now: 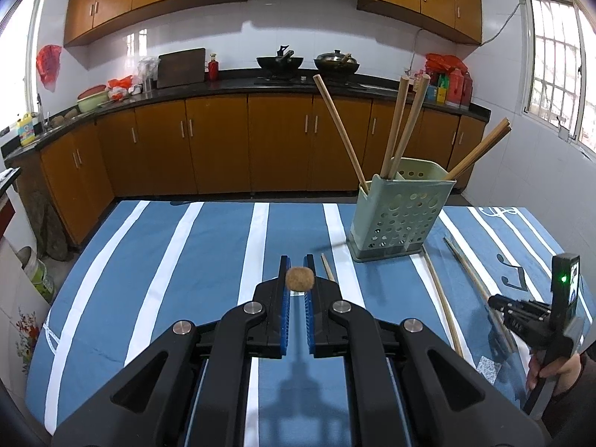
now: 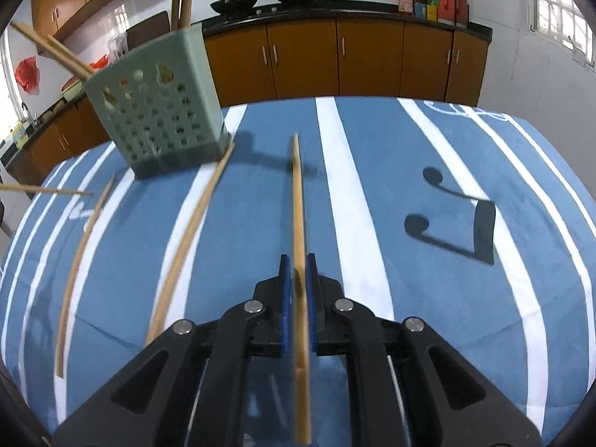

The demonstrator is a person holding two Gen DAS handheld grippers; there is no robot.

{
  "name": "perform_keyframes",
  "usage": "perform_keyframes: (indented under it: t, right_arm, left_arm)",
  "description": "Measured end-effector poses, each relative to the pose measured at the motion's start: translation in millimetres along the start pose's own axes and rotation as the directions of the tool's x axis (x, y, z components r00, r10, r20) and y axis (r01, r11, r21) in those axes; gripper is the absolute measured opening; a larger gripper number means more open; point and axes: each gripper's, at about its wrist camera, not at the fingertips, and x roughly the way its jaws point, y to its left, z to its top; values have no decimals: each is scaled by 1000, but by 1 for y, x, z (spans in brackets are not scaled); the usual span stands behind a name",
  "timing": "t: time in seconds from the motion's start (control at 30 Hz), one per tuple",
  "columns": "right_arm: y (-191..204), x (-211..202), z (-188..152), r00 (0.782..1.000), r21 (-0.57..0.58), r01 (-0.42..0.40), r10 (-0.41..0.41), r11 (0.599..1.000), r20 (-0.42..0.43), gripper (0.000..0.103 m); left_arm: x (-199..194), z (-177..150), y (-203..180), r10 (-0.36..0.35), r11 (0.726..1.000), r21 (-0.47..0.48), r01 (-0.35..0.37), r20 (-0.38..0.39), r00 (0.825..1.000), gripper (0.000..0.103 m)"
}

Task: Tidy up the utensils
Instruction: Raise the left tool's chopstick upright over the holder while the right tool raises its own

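In the left wrist view my left gripper [image 1: 299, 279] is shut on a wooden chopstick [image 1: 300, 278], seen end-on, low over the striped cloth. Ahead to the right stands the pale green perforated holder [image 1: 402, 216] with several chopsticks [image 1: 400, 126] leaning in it. My right gripper [image 2: 298, 279] is down near the cloth, jaws slightly apart. A chopstick [image 2: 298, 201] runs between the pads, with a thin dark gap on its left side. Two more chopsticks [image 2: 186, 246] [image 2: 80, 260] lie on the cloth to the left, toward the holder [image 2: 160, 111].
The blue-and-white striped cloth [image 1: 167, 260] covers the table, with a music-note print [image 2: 454, 219] at right. A person's hand [image 1: 558, 368] holds the right gripper [image 1: 499, 307]. Wooden kitchen cabinets [image 1: 223, 141] and a dark counter with woks [image 1: 279, 62] stand beyond the table.
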Motion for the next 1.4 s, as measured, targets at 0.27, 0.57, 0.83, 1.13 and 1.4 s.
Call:
perform_keyframes:
  t: [0.27, 0.57, 0.83, 1.13, 1.4]
  right_arm:
    - [-3, -15, -13, 1000, -6, -2, 2, 1000, 0, 25]
    - [-8, -20, -28, 999, -20, 27, -28, 999, -34, 8]
    - [-16, -67, -4, 993, 23, -2, 0, 1000, 121, 8]
    - [-18, -127, 35, 936, 46, -35, 17, 998, 353, 8]
    - [-9, -141, 51, 910, 21, -37, 25, 999, 414, 8]
  left_arm:
    - [1, -1, -2, -10, 1000, 0, 10, -1, 1000, 7]
    - [0, -1, -1, -9, 1000, -5, 9, 1, 1000, 7]
    - [-7, 2, -2, -11, 1000, -3, 11, 23, 1000, 7]
    - [-18, 12, -4, -35, 999, -3, 35, 62, 997, 7]
    - [-24, 20, -5, -59, 998, -3, 60, 91, 994, 7]
